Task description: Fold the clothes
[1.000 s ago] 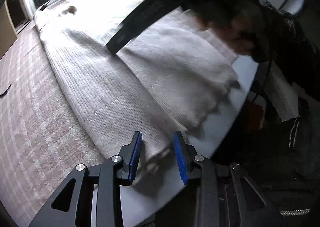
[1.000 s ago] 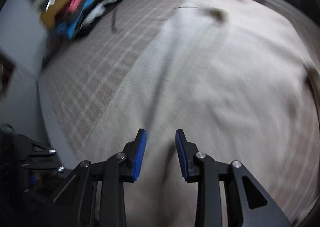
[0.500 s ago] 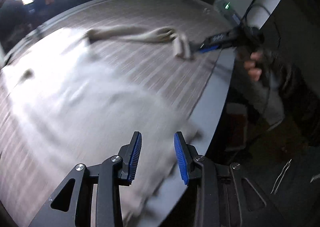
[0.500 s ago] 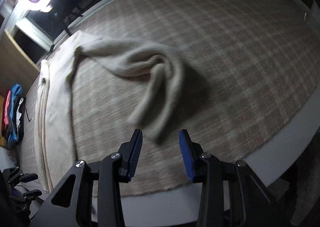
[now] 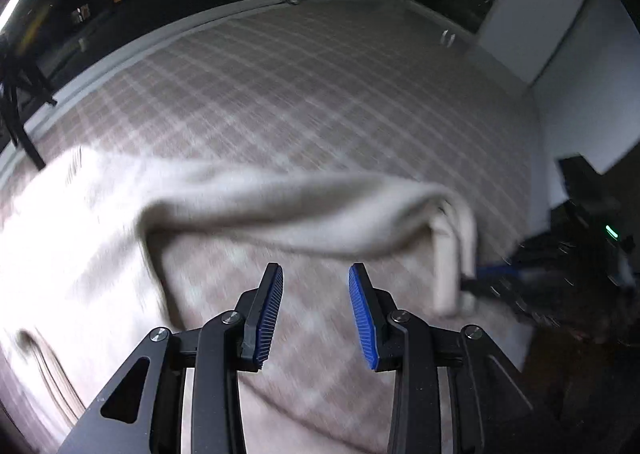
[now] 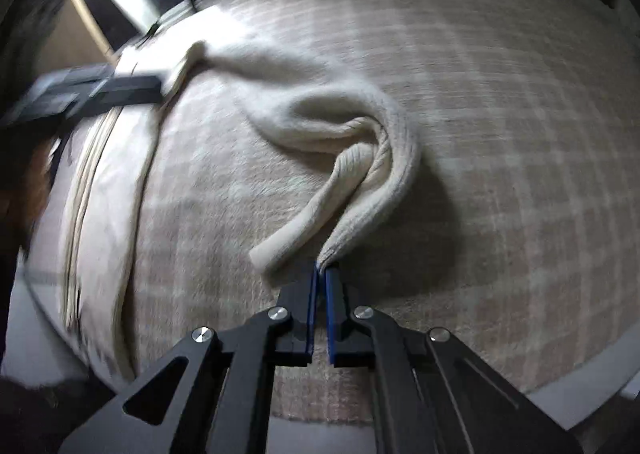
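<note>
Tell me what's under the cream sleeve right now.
Checked tablecloth shows all around the sleeve, whose cuff is pinched in the right gripper. Whatever lies directly beneath the bunched fabric is covered.

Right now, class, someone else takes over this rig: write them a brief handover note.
Right gripper: jaws have just closed, now shut on the sleeve cuff.
Left gripper: open, holding nothing, above the checked tablecloth.
The cream sweater lies spread on the cloth, its sleeve curling out sideways.
Done: cuff gripped.
Left: probably bring the sleeve across the body, then fold the rest; no fold is visible yet.
</note>
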`<state>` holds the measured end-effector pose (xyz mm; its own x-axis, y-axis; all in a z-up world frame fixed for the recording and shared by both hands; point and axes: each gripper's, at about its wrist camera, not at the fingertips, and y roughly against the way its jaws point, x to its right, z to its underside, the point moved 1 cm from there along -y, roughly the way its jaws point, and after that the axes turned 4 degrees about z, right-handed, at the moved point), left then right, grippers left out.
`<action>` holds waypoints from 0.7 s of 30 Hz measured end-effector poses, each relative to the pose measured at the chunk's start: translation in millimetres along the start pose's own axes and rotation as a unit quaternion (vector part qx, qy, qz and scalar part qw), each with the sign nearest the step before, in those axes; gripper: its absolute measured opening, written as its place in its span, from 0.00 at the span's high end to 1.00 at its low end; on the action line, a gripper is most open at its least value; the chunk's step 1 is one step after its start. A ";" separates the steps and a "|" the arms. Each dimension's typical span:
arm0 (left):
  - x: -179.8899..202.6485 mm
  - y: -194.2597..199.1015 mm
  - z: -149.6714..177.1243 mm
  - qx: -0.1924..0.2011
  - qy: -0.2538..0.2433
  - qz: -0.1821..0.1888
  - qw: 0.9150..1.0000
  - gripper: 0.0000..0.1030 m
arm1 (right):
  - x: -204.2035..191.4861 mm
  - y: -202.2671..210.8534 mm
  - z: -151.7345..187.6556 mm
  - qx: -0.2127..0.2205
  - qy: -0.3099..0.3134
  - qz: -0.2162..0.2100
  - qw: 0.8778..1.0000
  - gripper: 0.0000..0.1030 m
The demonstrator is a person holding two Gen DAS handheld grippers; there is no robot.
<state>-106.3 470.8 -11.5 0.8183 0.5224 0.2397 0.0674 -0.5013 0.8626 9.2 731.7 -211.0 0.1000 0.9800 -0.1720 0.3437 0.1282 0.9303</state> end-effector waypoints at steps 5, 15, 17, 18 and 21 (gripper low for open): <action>6.8 7.4 11.7 -0.001 -0.007 0.025 1.000 0.66 | 32.3 68.7 -11.7 0.035 0.074 0.064 0.995 0.95; 52.7 -38.9 -8.2 -0.025 -0.103 0.023 0.994 0.66 | 76.3 75.3 -3.3 0.016 0.032 0.049 0.998 0.51; 57.1 -50.6 -10.7 -0.031 -0.115 0.027 0.993 0.66 | 61.9 59.6 1.6 0.008 0.034 0.031 0.999 0.51; 59.7 -56.0 -11.2 -0.037 -0.118 0.032 0.992 0.66 | 55.4 47.6 1.4 -0.002 0.036 0.017 0.999 0.51; 72.0 -66.5 -8.8 -0.049 -0.138 0.045 0.988 0.66 | 43.0 19.6 7.4 -0.030 0.041 0.012 0.999 0.51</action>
<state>-56.9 547.8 -47.7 0.9440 0.2632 0.1989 -0.0579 -0.4614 0.8853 27.1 775.2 -202.6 0.0309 0.9918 -0.1240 0.2854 0.1101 0.9521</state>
